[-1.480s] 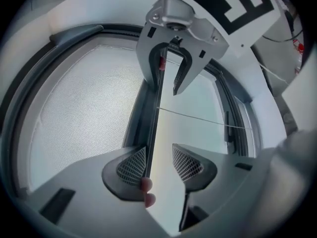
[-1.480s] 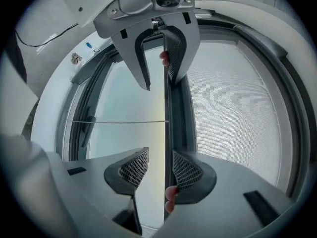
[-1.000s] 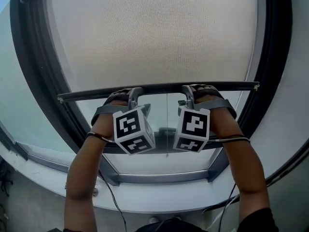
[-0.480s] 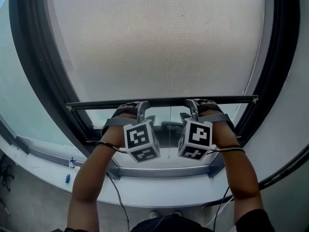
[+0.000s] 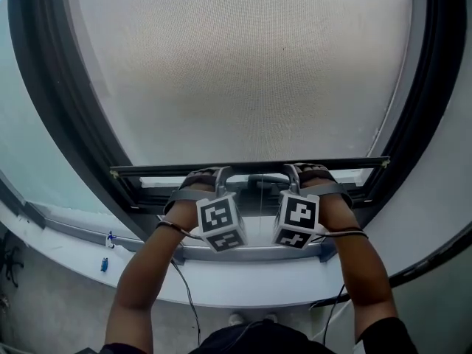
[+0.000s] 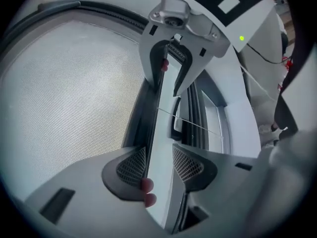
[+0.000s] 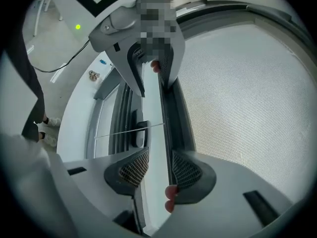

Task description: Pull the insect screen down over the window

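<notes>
Insect screen (image 5: 243, 72): its bottom bar (image 5: 251, 167) is clamped in the left claw (image 6: 159, 165) and right claw (image 7: 159, 168).

Left gripper (image 6: 159, 162) and right gripper (image 7: 159, 168): light grey plastic bodies, dark grey pads (image 6: 132, 165) with mesh texture, each carrying a white cube (image 5: 221, 223) printed with black square markers. A silver bolt head (image 6: 171, 21) and a small green light (image 6: 241, 37) show on the right one's body. Grey straps (image 5: 182, 195) wrap both hands, thin black cables (image 5: 184, 290) trail off the wrists, and the person wears a black top (image 5: 247, 339) with short dark sleeves (image 5: 385, 332).
</notes>
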{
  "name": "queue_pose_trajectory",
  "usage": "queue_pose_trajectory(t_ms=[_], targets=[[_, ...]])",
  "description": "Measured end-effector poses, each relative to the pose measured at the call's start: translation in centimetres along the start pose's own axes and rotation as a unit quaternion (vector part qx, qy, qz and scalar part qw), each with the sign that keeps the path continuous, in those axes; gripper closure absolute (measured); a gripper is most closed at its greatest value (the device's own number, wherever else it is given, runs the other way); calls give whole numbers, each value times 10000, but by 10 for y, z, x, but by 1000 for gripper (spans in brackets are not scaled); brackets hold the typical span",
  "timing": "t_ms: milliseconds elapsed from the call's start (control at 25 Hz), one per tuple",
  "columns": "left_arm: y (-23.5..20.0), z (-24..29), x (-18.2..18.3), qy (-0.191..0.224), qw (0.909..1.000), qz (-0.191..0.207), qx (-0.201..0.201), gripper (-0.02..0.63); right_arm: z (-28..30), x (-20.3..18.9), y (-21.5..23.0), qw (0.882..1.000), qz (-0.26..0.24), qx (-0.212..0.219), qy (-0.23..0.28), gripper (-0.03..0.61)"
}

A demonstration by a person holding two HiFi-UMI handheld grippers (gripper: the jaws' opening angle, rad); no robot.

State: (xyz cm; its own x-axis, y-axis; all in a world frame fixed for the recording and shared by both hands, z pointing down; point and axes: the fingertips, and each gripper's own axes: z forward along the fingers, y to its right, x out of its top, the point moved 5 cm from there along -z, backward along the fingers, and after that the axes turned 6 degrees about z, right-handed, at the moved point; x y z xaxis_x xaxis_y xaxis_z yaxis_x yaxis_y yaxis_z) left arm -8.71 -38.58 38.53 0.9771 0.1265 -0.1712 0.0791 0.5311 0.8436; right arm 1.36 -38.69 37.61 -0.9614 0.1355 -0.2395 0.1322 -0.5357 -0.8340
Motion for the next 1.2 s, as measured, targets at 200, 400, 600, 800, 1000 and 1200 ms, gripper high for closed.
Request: queue_pose_trajectory(t_ms=[200,400,600,800,1000,1200], targets=[[12,8,-2,15,9995,-40,-315,445,9,-6,-14,9994,-94,279,-199,428],[39,24,-9,-2,9981,-87,-602,445,25,-11,-41,9983,-32,553,-208,428],[43,26,-9,48,9974,-197,-689,445,28,-13,-44,9979,9,606,-223,428],[53,31,-12,62,9971,-217,-724,445,33,-15,-55,9978,7,597,-271,428],[65,35,-15,12,9957,-209,-905,445,37,-20,-65,9965,-15,756,-349,428],[88,46,-21,-152,9921,-202,-1227,445,45,-29,-87,9919,-27,1138,-561,428]])
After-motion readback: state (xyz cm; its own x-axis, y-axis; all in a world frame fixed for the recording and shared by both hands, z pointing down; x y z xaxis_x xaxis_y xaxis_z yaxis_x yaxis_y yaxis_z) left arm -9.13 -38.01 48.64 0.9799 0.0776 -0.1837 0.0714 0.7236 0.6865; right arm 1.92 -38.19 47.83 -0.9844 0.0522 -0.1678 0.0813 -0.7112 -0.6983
